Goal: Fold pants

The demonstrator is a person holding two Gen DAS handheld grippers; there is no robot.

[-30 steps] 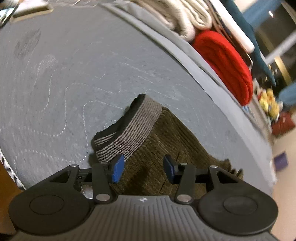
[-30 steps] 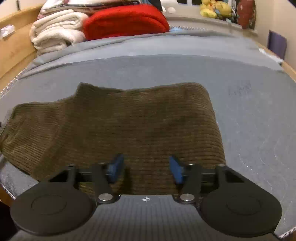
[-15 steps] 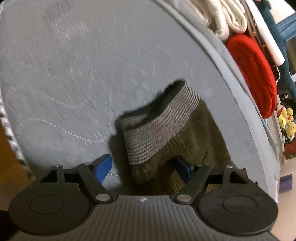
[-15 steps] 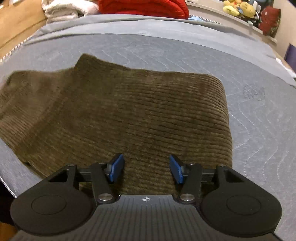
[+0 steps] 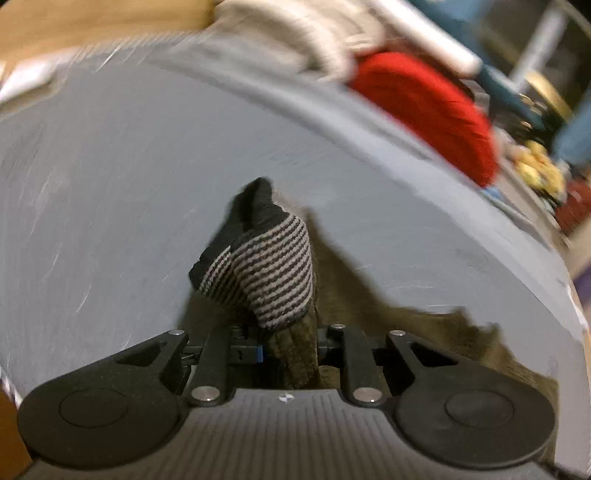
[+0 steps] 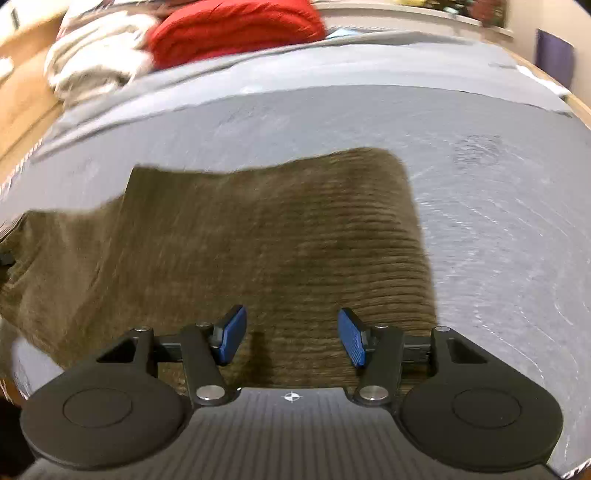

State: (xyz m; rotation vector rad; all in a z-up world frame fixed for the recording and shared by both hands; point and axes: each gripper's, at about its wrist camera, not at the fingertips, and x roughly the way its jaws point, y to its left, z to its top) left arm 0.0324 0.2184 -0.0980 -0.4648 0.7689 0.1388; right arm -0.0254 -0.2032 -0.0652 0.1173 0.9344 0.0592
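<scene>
Pinching a bunched ridge of the pants [image 5: 291, 354] just below the striped waistband [image 5: 275, 273], my left gripper [image 5: 290, 349] is pressed together on the cloth, and the band stands up out of the jaws with its dark lining showing at the top. My right gripper [image 6: 290, 334] hangs spread over the other end of the garment, fingers [image 6: 232, 332] apart and holding nothing.

What worries me is the left hold. It takes only a narrow gather of corduroy, so if I carry the waist across quickly the ribbed fabric could slide out, or I could lift one layer and leave the one beneath behind, which would give a crooked fold. The elastic band may also twist as it travels. With my right side not gripping, the far end has nothing pinning it, and a pull from the left could drag the whole piece along the grey mattress [image 6: 498, 221] rather than doubling it over.

The pants lie flat on the mattress, well short of the red cushion [image 6: 236, 29] and the pale blankets [image 6: 96, 62] at its far side. In the right view their long axis runs left to right, waist at the left, folded end at the right. The left view is smeared, so I think the waist is lifted clear, but I cannot be sure.
</scene>
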